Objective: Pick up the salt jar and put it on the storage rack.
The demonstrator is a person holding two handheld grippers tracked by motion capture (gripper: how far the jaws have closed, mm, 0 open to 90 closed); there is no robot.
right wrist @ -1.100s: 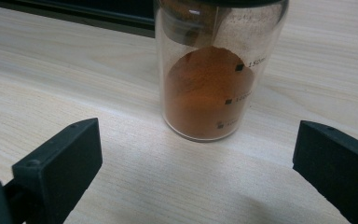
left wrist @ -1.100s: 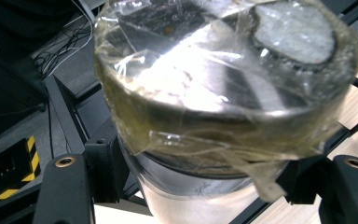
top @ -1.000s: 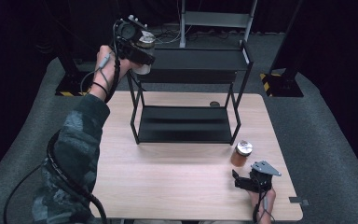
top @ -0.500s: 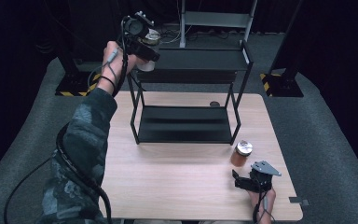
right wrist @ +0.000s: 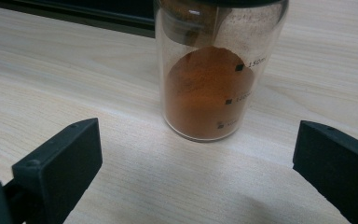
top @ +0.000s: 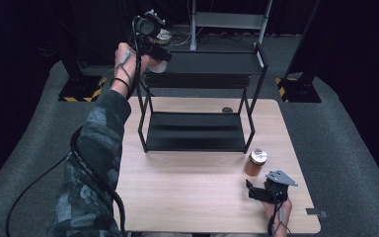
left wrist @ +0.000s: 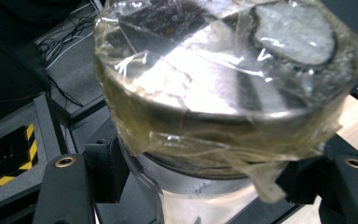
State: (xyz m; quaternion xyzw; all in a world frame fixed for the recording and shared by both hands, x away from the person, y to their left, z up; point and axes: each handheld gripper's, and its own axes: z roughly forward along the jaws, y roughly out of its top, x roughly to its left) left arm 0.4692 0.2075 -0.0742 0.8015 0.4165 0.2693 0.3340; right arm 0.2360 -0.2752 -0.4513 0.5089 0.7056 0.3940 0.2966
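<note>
The left gripper (top: 155, 47) is clamped on a taped-lid jar (left wrist: 223, 88), jaws pressing its sides below the lid, and holds it raised beside the left end of the top shelf (top: 207, 64) of the black rack (top: 197, 133), presumably so the jar can be set onto that shelf. Tape wraps the lid, probably to keep it sealed; the contents cannot be made out through the glare. The right gripper (top: 256, 190) rests near the front right corner of the table (top: 187, 197) with its jaws apart, aimed at a second jar (right wrist: 214, 79) of orange-brown powder standing upright just ahead of them and untouched, well placed for the next pick.
</note>
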